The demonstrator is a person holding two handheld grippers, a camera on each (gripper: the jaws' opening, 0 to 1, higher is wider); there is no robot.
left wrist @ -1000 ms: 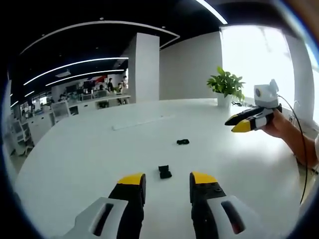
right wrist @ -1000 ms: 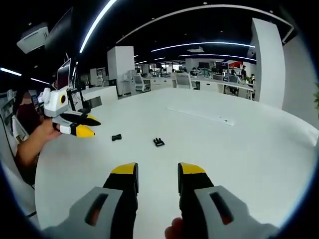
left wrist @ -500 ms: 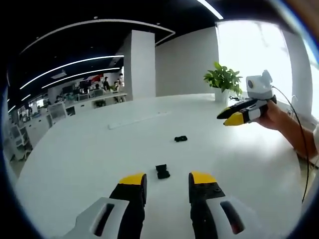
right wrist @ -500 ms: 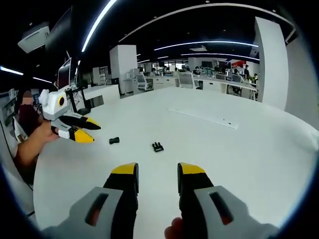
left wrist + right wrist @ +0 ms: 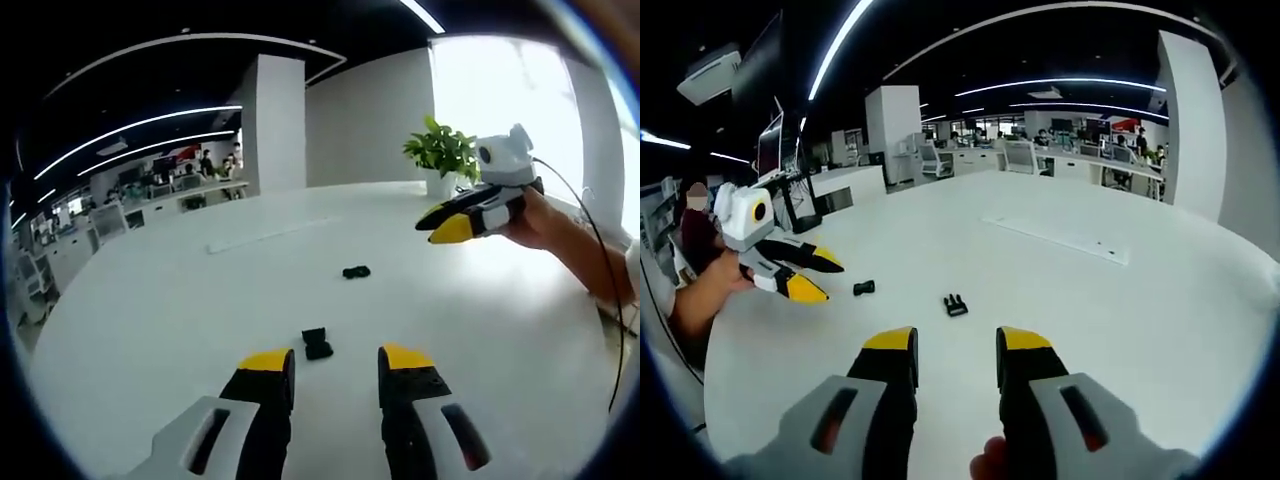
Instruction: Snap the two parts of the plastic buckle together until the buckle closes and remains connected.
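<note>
Two small black buckle parts lie apart on the white table [image 5: 150, 320]. In the left gripper view, one buckle part [image 5: 317, 343] sits just beyond my left gripper [image 5: 335, 360], which is open and empty. The other buckle part [image 5: 355, 271] lies farther out. A hand holds my right gripper [image 5: 442, 224] in the air at the right, its jaws slightly apart. In the right gripper view, the pronged buckle part [image 5: 956, 304] lies ahead of my open right gripper [image 5: 957, 340]. The second buckle part [image 5: 863, 288] lies close to the left gripper [image 5: 812, 276], hovering at the left.
A potted plant [image 5: 443, 150] stands at the table's far edge near a bright window. A long thin white strip [image 5: 1055, 238] lies across the table farther back. Office desks and people fill the background. A cable [image 5: 600, 290] trails from the right gripper.
The right gripper has drifted left and a little higher in the left gripper view. The left gripper has sunk lower toward the table in the right gripper view. The buckle parts lie still.
</note>
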